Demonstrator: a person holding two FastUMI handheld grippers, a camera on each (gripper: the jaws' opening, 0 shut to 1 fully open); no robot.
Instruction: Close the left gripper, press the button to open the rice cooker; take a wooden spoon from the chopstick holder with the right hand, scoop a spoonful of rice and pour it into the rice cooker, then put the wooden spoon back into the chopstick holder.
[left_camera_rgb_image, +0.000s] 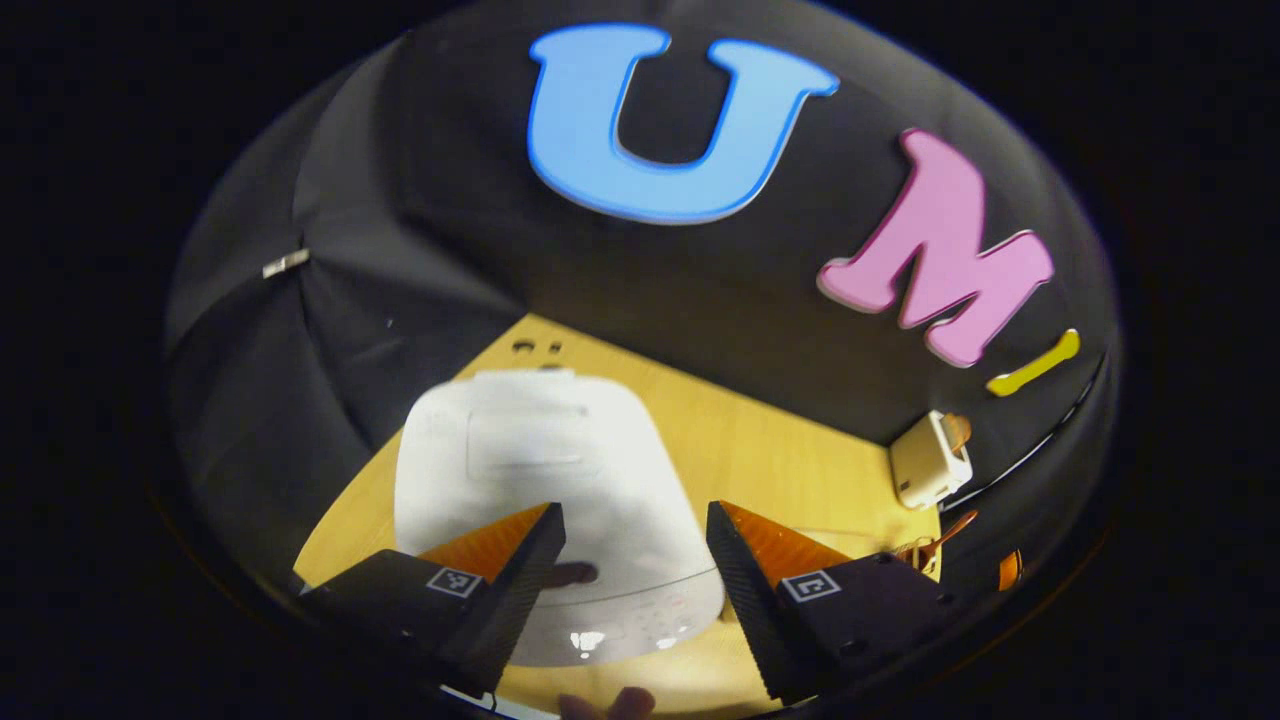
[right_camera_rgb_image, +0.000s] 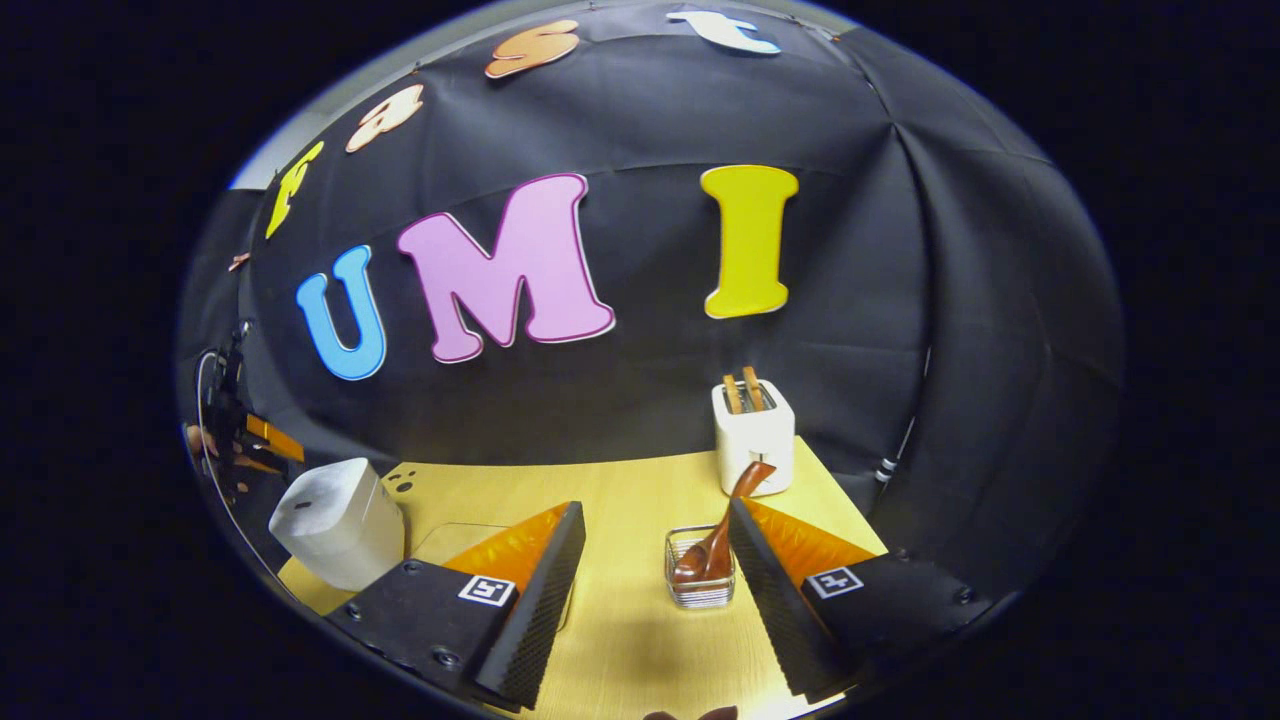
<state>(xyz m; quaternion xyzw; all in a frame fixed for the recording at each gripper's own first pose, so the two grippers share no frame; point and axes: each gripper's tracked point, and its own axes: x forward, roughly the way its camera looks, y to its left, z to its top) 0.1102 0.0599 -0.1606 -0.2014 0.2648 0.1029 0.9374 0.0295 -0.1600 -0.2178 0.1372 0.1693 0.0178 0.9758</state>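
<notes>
Your first target is the rice cooker (left_camera_rgb_image: 545, 500): a smooth, rounded white body with its lid down, probably heavy enough to sit still under a push, though the glossy plastic will let a fingertip slide. The button (left_camera_rgb_image: 572, 573) looks like the dark spot low on the cooker's front, so press there squarely (a glancing touch could skate off). Your left gripper (left_camera_rgb_image: 634, 560) hangs just above the cooker's front, angled down at it, with its fingers spread wide on either side of the body; the task wants them pressed together before you push.

Away from the cooker, well off to its right, the wooden spoon (right_camera_rgb_image: 718, 535) leans in the clear chopstick holder (right_camera_rgb_image: 699, 580), bowl down and handle rising toward the toaster (right_camera_rgb_image: 753, 440). The spoon should be light, stiff and a little slick with varnish; take it on the upper handle, clear of the holder's rim. That holder looks light and tippable, so lift straight out.

Your right gripper (right_camera_rgb_image: 655, 590) is level, low over the wooden table (right_camera_rgb_image: 620, 500), fingers spread, the holder just ahead between them.
</notes>
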